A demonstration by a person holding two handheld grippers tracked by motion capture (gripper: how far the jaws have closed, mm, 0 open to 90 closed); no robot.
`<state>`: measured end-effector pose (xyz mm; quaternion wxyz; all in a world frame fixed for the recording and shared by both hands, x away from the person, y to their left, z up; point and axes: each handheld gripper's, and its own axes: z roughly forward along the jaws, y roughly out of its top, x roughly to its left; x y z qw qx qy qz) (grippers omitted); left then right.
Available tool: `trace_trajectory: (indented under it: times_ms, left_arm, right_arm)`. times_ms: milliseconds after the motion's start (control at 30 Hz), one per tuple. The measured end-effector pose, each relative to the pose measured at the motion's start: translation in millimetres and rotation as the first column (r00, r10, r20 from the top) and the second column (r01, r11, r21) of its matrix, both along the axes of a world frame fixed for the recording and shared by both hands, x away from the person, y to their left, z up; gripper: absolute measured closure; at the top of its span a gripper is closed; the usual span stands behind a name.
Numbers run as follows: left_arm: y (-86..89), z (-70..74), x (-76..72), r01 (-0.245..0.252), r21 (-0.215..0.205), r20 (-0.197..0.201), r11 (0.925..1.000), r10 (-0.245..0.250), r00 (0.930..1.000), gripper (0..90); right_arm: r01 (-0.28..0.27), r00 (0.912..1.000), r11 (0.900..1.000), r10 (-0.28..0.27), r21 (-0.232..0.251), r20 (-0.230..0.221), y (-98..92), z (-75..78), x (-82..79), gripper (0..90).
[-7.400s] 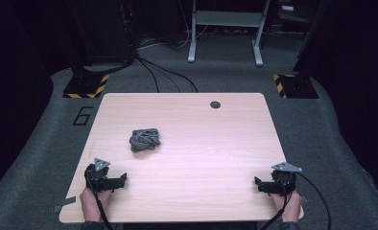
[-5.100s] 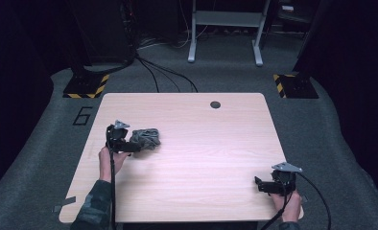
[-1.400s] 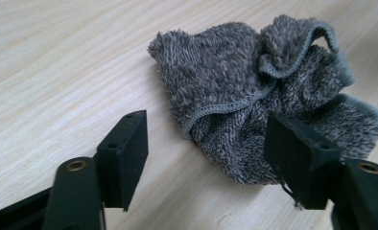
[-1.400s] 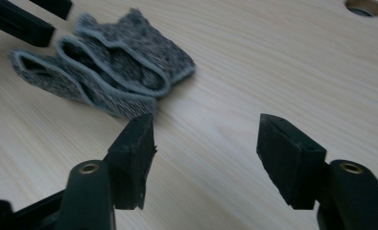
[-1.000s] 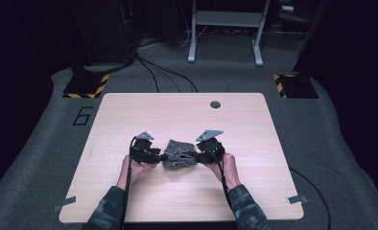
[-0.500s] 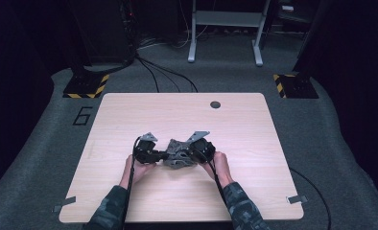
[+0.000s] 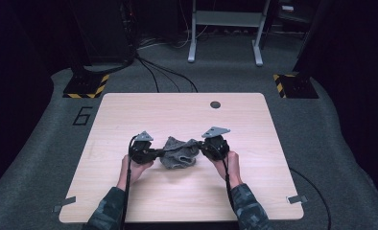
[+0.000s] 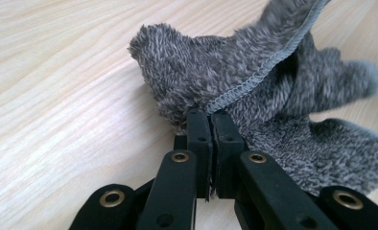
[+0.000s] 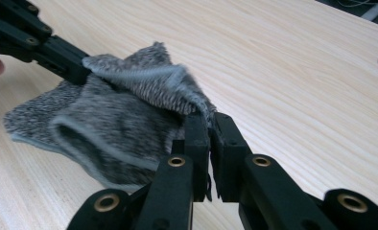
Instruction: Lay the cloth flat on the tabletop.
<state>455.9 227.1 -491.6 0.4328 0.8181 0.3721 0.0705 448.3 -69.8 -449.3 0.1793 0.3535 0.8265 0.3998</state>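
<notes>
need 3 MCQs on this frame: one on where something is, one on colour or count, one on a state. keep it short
1. Where does the grey cloth lie?
A. On the floor
B. On the table, between the two grippers
C. At the table's far right corner

2. How many grippers pinch the cloth?
A. None
B. One
C. Two

3. How do the jaws of the left gripper stand?
A. Closed on the cloth's edge
B. Wide open above it
C. Closed on bare wood

Key: 1 B, the high view shows the cloth mid-table with a gripper at each side. 2 C, the left gripper and the right gripper each grip an edge. 3 A, the left gripper view shows its jaws pressed together on the stitched hem.
</notes>
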Motion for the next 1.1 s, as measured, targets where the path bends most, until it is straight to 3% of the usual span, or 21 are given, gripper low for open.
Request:
trace_trajectory:
  times_ms: [100, 233, 300, 333, 433, 500, 600, 667, 733, 800, 900, 933, 1000, 1033, 1100]
  left_arm:
    - [1.2, 2.6, -2.4, 0.002, -0.006, -0.006, 1.0, -0.002, 1.0, 88.1]
    - [-3.7, 6.7, -5.5, 0.017, 0.022, 0.007, 0.9996, -0.017, 0.9998, 85.2]
    - [-5.1, 6.7, -5.2, 0.019, 0.032, -0.003, 0.9993, -0.019, 0.9998, 75.2]
    - [-7.4, 5.0, -3.9, 0.016, 0.05, -0.02, 0.9986, -0.015, 0.9997, 64.9]
    - [-6.4, 1.6, -0.3, 0.007, 0.048, -0.037, 0.9988, -0.005, 0.9993, 49.7]
    - [-5.2, 0.0, 1.2, 0.0, 0.035, -0.047, 0.9994, 0.002, 0.9989, 45.9]
    - [-3.1, -3.2, 8.6, -0.003, 0.021, -0.071, 0.9998, 0.004, 0.9975, 43.8]
    - [-3.1, -2.9, 12.1, -0.004, 0.018, -0.055, 0.9998, 0.005, 0.9985, 43.6]
    - [-5.5, -3.4, 16.1, 0.004, 0.014, -0.073, 0.9999, -0.003, 0.9973, 43.6]
    - [-9.5, -4.3, 20.1, 0.02, 0.041, -0.067, 0.999, -0.018, 0.9976, 44.0]
    - [-13.6, -5.9, 23.2, 0.029, 0.058, -0.071, 0.9979, -0.025, 0.9971, 49.7]
    - [-15.0, -6.8, 25.4, 0.039, 0.067, -0.067, 0.997, -0.035, 0.9972, 53.7]
    - [-17.4, -8.2, 25.6, 0.031, 0.057, -0.066, 0.9979, -0.027, 0.9974, 64.9]
    - [-17.4, -8.2, 25.6, 0.031, 0.057, -0.066, 0.9979, -0.027, 0.9974, 70.6]
    - [-15.1, -6.7, 24.7, 0.024, 0.022, -0.055, 0.9995, -0.022, 0.9983, 80.7]
  right_arm:
    - [0.019, 0.9998, 1.0, -0.018, 0.021, -0.008, -10.0, 1.1, 0.2, 86.7]
    - [0.03, 0.9995, 0.999, -0.03, 0.024, -0.004, -17.0, 1.1, -2.6, 86.7]
    - [0.032, 0.9995, 0.999, -0.032, 0.021, -0.005, -17.8, 0.6, -2.9, 86.7]
    - [0.042, 0.999, 0.999, -0.041, 0.027, -0.015, -19.0, -0.5, -3.2, 86.4]
    - [0.036, 0.9992, 0.999, -0.036, 0.021, -0.016, -20.1, -2.5, -2.4, 85.4]
    - [0.037, 0.9991, 0.999, -0.036, 0.026, -0.021, -20.1, -3.0, -2.4, 84.7]
    - [0.034, 0.9992, 0.999, -0.033, 0.032, -0.022, -19.9, -2.6, -0.4, 75.6]
    - [0.034, 0.9992, 0.999, -0.034, 0.039, -0.021, -17.7, -0.7, 0.6, 67.5]
    - [0.031, 0.9994, 0.999, -0.03, 0.03, -0.018, -13.8, 1.3, 1.3, 64.6]
    - [0.01, 0.9998, 1.0, -0.01, 0.015, -0.017, -8.5, 1.8, 2.9, 61.6]
    - [-0.01, 0.9997, 1.0, 0.01, -0.003, -0.024, -2.0, -0.1, 5.1, 66.6]
    - [-0.022, 0.9995, 0.999, 0.021, -0.026, -0.022, 5.3, -2.2, 6.4, 77.5]
    - [-0.022, 0.9997, 0.999, 0.022, -0.033, -0.001, 9.4, -1.4, 5.1, 85.5]
    - [-0.022, 0.9997, 0.999, 0.022, -0.033, -0.001, 9.4, -1.4, 5.1, 85.5]
    - [-0.024, 0.9989, 0.999, 0.025, -0.034, 0.041, 10.7, 5.9, 2.6, 88.0]
